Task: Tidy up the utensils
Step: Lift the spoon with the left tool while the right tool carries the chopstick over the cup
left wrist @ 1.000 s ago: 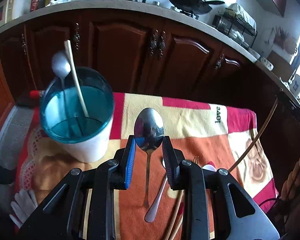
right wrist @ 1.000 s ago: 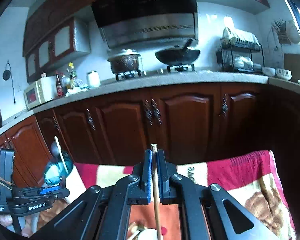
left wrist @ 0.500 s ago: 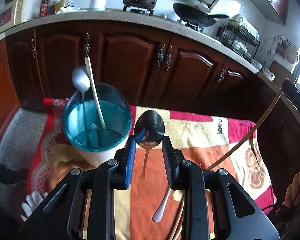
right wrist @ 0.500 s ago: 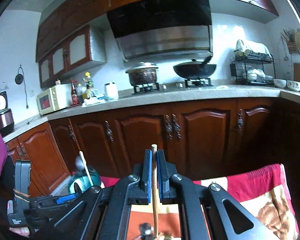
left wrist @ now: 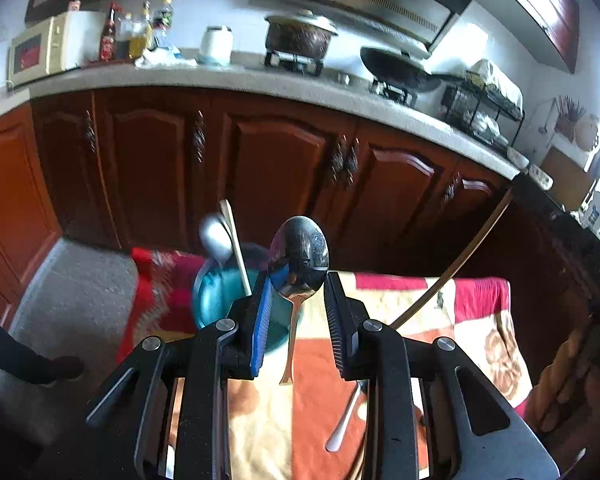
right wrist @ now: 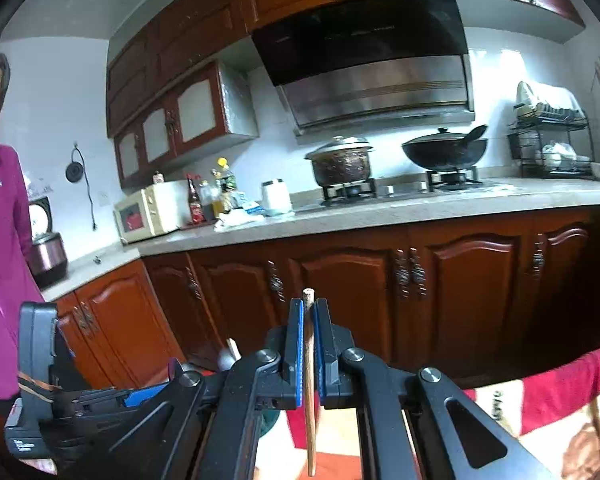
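1. The patchwork blanket (left wrist: 476,316) of red, cream and orange squares covers the surface and is the landmark here; dark wooden cabinets (left wrist: 280,176) stand behind it, and a grey worktop above them carries a pot and a wok.
2. The teal-rimmed holder cup (left wrist: 212,300) stands on the blanket's left part, near its far edge. A silver spoon (left wrist: 216,240) and a pale wooden stick (left wrist: 234,240) stand in it, leaning up out of the rim.
3. The left tool (left wrist: 298,292), above the middle of the blanket, holds a metal spoon (left wrist: 300,252) bowl up: the bowl sits between the two fingers, whose jaws stand part open around it, and the handle hangs down toward the orange square.
4. The right tool (right wrist: 309,344), held above the blanket's near right side, is clamped narrow on a wooden chopstick (right wrist: 309,392), whose tip pokes up just past the fingertips while the rest hangs down toward the blanket.
5. In the left wrist view this long chopstick (left wrist: 460,260) slants across the blanket's right part.
6. Another spoon handle (left wrist: 346,416) lies on the orange square, at the blanket's near side.
7. A person in a magenta top (right wrist: 0,248) stands well to the left of the blanket.
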